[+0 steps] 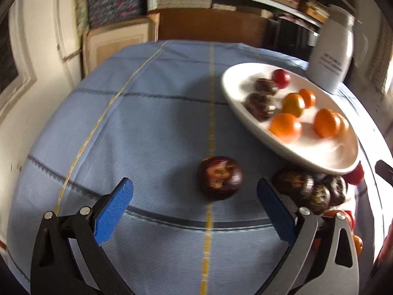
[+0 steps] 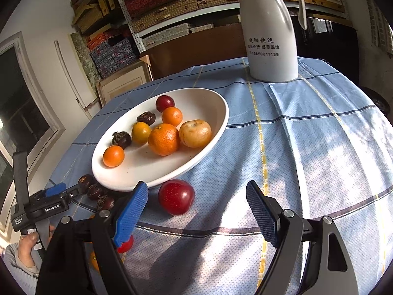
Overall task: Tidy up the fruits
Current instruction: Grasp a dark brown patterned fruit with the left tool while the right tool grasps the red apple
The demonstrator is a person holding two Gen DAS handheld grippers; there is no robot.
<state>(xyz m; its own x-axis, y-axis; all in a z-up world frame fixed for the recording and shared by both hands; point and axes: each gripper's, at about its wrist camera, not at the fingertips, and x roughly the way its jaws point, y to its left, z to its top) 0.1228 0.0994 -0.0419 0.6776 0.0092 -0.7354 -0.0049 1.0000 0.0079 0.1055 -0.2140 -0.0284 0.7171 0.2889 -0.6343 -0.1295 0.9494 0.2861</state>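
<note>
My left gripper [image 1: 195, 209] is open over the blue checked cloth. A dark brown fruit [image 1: 219, 178] lies on the cloth just ahead of it, between the lines of its blue pads and untouched. My right gripper [image 2: 197, 213] is also open, and a red fruit [image 2: 176, 196] rests on the cloth just beyond its tips, nearer the left pad [image 2: 132, 216]. The white oval plate [image 2: 216, 113] holds several oranges, a tan round fruit [image 2: 195, 133], two dark fruits and a small red one. Three dark fruits [image 1: 307, 189] sit by the plate's near rim [image 1: 228, 83].
A white thermos jug [image 2: 270, 29] stands at the far side of the table. A small red fruit [image 2: 126, 244] and an orange [image 2: 93, 258] lie near the table's front edge. Shelves of boxes fill the back wall. A hand holds the left gripper's handle [image 2: 27, 221].
</note>
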